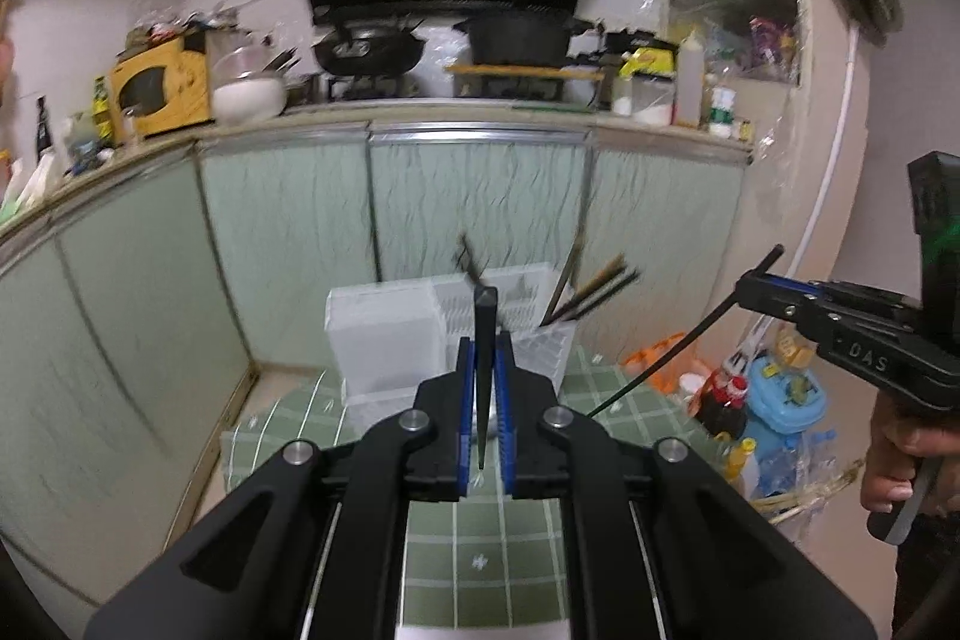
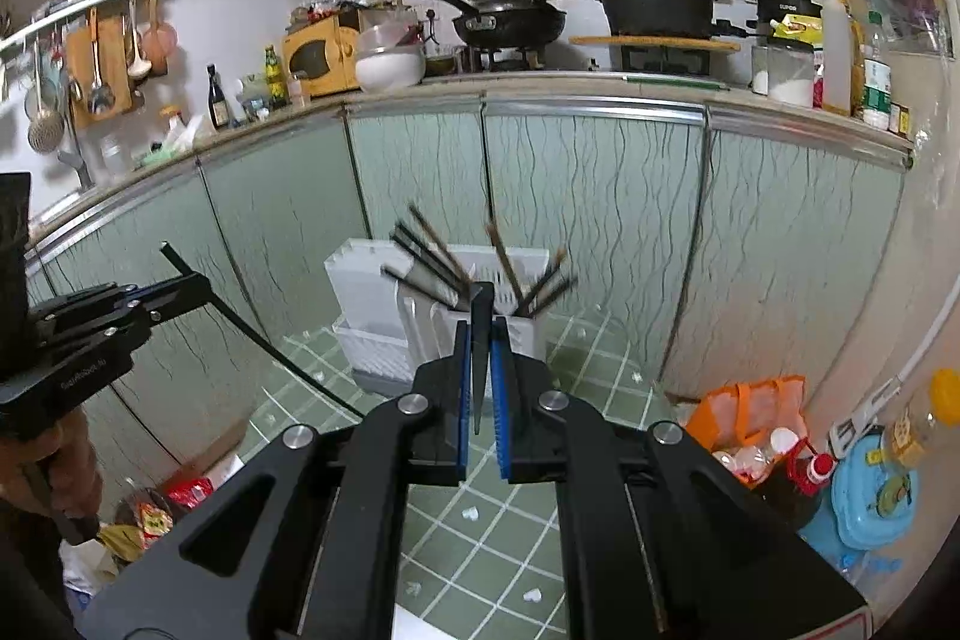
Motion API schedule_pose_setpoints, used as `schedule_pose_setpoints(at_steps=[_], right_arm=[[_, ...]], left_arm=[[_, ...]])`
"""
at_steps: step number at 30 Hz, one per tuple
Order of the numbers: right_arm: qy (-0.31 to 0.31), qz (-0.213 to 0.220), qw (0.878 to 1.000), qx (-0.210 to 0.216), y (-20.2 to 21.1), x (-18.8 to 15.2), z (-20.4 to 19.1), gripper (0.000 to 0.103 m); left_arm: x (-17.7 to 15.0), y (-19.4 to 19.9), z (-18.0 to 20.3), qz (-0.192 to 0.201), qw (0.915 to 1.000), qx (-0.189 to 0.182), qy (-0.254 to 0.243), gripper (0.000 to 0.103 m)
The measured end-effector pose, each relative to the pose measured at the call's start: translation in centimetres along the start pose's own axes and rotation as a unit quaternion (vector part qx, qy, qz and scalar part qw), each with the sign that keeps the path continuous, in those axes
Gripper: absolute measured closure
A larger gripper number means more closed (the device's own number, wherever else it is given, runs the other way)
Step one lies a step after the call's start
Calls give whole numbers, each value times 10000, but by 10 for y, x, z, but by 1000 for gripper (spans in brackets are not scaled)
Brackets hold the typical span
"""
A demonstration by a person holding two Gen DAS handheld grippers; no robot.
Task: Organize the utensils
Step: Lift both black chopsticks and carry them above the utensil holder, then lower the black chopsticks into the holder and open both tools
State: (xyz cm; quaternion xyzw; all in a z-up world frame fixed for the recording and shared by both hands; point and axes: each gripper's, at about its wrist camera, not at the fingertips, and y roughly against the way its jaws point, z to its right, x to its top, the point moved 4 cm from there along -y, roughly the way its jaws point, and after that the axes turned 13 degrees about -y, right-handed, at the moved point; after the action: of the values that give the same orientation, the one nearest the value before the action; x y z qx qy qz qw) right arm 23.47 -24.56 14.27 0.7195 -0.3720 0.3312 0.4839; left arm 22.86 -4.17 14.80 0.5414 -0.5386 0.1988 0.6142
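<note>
Showing a white utensil rack (image 2: 444,334) on a green checked cloth (image 2: 498,490), with the rack taken as the landmark. Each black chopstick was thin, dark and tapered. The left hand-held gripper (image 1: 483,370), above and in front of the rack, was clamped on one black chopstick (image 1: 483,340), its square butt pointing toward the rack and its fine tip toward the camera. The right hand-held gripper (image 2: 480,364), to the right of the left one, was likewise closed on a second black chopstick (image 2: 480,340); in the left wrist view that gripper (image 1: 747,289) held its stick slanting down toward the cloth. A hand (image 1: 900,460) gripped the right handle.

The rack stood near the far edge of the cloth, close before pale green cabinet doors (image 2: 600,220); open cloth lay between rack and grippers. Right of the rack, beyond the cloth, were an orange bag (image 2: 750,406) and a blue container (image 2: 870,496).

The rack's slotted cup held several brown and dark chopsticks (image 2: 432,256), leaning outward to both sides; they were blurred, so the count could not be told. Above the cabinets, the bench (image 2: 540,91) carried a wok (image 2: 510,19) and a black pot (image 2: 660,7).
</note>
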Motion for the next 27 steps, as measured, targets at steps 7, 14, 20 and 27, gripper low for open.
schedule_pose_setpoints(at_steps=[7,14,20,27], right_arm=[[153,110,9998,87,1,54,-8,97],[232,178,9994,169,-14,86,-11,97],[158,109,9995,232,-39,97,-1,97],[105,-32,9997,235,-73,89,16,97]], left_arm=[[52,-14,-6,220,9993,-273,-154,95],[92,-39,-2,385,9975,-509,-314,95],[104,-69,1,360,9969,-586,-389,95],[94,-99,3,290,9969,-536,-502,93]])
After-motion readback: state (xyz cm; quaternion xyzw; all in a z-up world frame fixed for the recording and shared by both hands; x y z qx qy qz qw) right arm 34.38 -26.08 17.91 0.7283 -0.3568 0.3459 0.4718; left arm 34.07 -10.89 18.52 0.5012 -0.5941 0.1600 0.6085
